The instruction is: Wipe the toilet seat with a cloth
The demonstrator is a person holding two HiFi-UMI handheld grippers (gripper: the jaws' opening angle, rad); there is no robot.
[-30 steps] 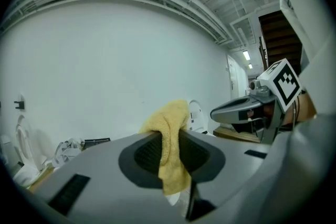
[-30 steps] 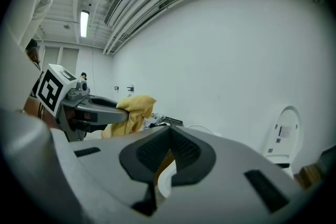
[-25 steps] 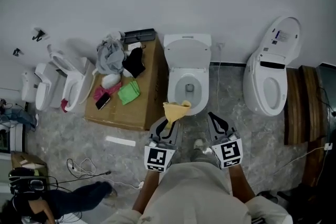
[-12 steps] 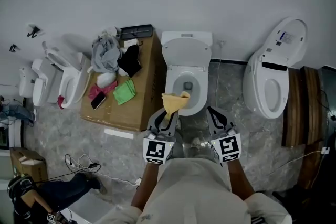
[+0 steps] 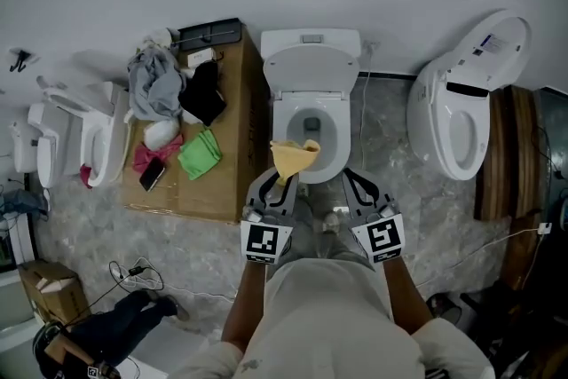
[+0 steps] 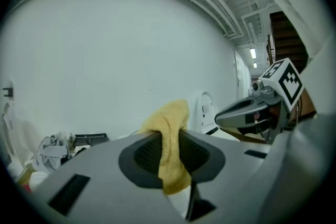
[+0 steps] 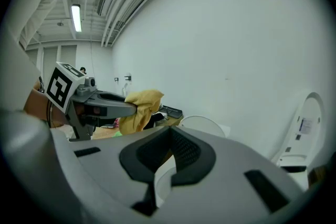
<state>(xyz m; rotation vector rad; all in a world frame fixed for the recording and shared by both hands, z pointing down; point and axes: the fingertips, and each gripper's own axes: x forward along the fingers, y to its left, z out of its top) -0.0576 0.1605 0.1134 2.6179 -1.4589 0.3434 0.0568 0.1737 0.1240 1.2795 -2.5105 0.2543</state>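
Grey stone floor (image 5: pixel 390 146), white wall, several toilets in a row. Our yellow cloth (image 5: pixel 295 157) hangs pinched in the left tongs (image 5: pixel 282 180), just over the front rim of the middle toilet seat (image 5: pixel 280 130) — whether it touches, we cannot tell. The right tongs (image 5: pixel 351 177) hover beside it, closed on nothing. We judge this the approach — next, the cloth must press onto the rim and sweep round.
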